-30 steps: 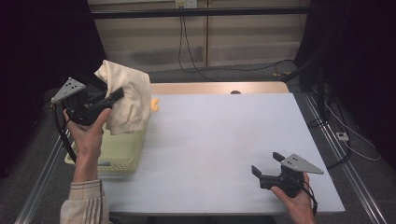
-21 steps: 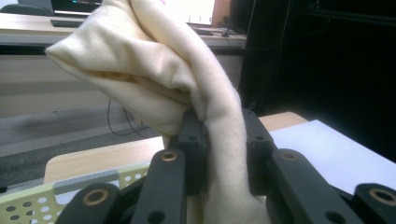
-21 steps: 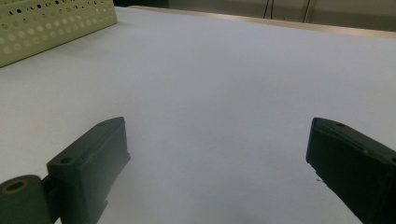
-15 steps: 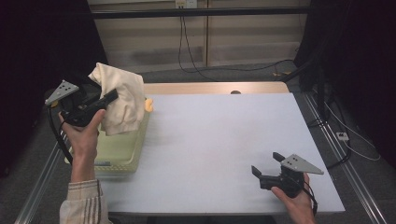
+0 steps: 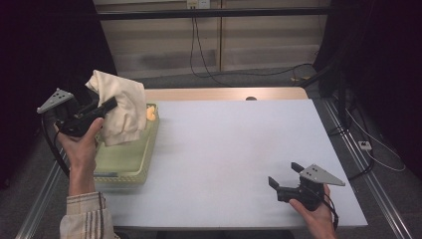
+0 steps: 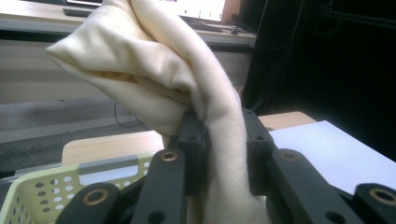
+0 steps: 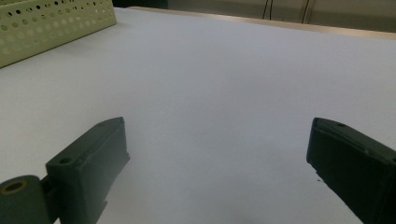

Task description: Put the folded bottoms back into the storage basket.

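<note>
Centrally, the left claw [image 6: 219, 140] is shown clamped on a cream-coloured woven cloth [image 6: 154, 70], a thick fold of which is pinched between the two black jaws. In the high view the same left claw [image 5: 107, 105] is held up over the near-left part of the counter, and the cloth [image 5: 119, 107] hangs from it, bunched and drooping, above a pale green perforated plastic basket [image 5: 130, 172]. The lower folds reach down to or into the basket; whether they rest on its floor cannot be told.

The cloth is judged to be light, soft and wholly limp: no shape is kept, and every unsupported part sags under its own weight. The weave appears coarse and matt, so little slipping is to be expected, and nothing about it is fragile. A gathered fold of several layers, as gripped here, is judged the securest hold; a single edge would be likelier to pull free. For spreading, a second hold at a free corner would be needed.

The right claw [image 5: 284, 180] is seen with its jaws wide apart and nothing between them, low over the white counter [image 5: 239, 149] at its near-right corner, well apart from the cloth. A small yellow object [image 5: 150, 114] lies at the basket's far rim; its nature cannot be made out.
</note>
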Available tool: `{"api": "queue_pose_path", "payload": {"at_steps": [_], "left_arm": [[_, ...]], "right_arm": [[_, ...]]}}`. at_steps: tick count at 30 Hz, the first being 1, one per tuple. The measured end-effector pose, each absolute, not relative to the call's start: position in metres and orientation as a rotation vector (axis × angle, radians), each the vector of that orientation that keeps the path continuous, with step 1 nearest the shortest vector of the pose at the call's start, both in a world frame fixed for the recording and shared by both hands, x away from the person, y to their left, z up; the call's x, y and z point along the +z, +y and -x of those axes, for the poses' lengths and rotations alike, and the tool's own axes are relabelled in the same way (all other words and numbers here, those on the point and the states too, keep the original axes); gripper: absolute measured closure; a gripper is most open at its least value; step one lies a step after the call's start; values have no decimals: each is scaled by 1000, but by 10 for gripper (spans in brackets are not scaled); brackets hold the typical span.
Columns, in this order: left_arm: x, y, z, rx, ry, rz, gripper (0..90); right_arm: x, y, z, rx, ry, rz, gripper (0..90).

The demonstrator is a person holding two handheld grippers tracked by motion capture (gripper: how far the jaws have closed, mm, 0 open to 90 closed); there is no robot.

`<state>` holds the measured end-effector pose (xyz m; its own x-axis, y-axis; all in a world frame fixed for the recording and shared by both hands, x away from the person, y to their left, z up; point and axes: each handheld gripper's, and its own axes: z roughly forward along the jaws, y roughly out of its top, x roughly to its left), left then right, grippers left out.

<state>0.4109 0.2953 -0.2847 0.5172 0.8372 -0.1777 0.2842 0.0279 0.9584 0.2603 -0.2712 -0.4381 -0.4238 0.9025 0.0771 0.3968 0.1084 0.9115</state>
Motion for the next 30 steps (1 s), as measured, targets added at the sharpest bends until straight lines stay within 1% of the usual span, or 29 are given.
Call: {"api": "queue_pose_path", "payload": {"at_steps": [13, 18, 23, 30], "left_arm": [[-288, 307, -410, 548, 1026, -1532, 745], [-291, 309, -412, 550, 1038, -1555, 745], [-296, 313, -413, 510, 1043, -1567, 745], [-302, 313, -416, 518, 1053, -1605, 745]], "right_arm": [[-438, -271, -260, 1287, 1880, -1263, 52], [-438, -271, -260, 1290, 1878, -1265, 52], [-438, -271, -260, 1292, 1881, -1265, 52], [-438, -272, -260, 1294, 1871, -1272, 52]]}}
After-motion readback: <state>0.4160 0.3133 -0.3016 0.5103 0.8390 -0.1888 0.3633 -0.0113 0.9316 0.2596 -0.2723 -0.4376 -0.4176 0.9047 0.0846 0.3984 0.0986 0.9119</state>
